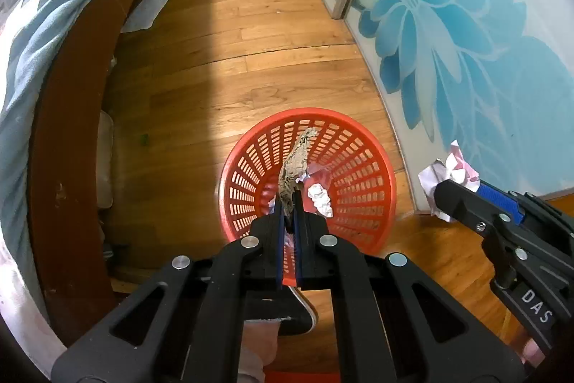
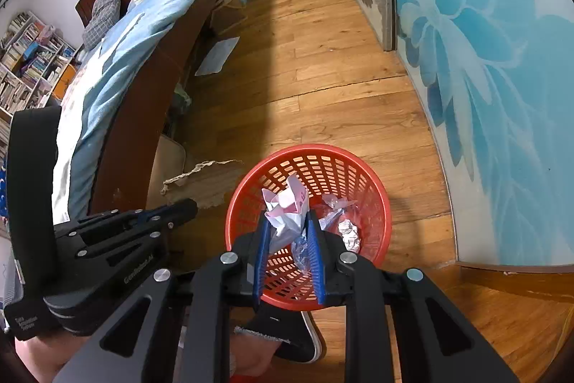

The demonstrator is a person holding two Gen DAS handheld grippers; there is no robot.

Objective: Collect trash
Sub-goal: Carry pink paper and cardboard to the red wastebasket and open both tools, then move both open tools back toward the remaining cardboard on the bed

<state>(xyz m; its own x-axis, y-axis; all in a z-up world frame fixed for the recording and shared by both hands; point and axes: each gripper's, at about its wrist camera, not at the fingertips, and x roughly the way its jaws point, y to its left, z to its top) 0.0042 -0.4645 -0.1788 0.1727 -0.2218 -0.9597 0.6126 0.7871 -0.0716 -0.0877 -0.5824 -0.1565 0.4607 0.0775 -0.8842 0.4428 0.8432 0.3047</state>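
A red slotted basket (image 1: 351, 174) stands on the wood floor; it also shows in the right wrist view (image 2: 373, 200). My left gripper (image 1: 290, 203) is shut on a torn brown cardboard scrap (image 1: 296, 164), held over the basket. In the right wrist view the left gripper (image 2: 186, 207) holds that scrap (image 2: 204, 182) left of the basket. My right gripper (image 2: 288, 228) is shut on crumpled white-pink paper (image 2: 287, 207) above the basket; it also shows in the left wrist view (image 1: 445, 200). A crumpled white ball (image 1: 320, 198) and clear plastic wrap (image 2: 335, 207) lie in the basket.
A bed with a blue cover (image 2: 143, 34) and dark wood frame (image 1: 64, 149) runs along the left. A sliding door with blue flowers (image 1: 448, 24) is at the right. A white paper sheet (image 1: 147, 11) lies by the bed. My shoe (image 2: 305, 336) is below the basket.
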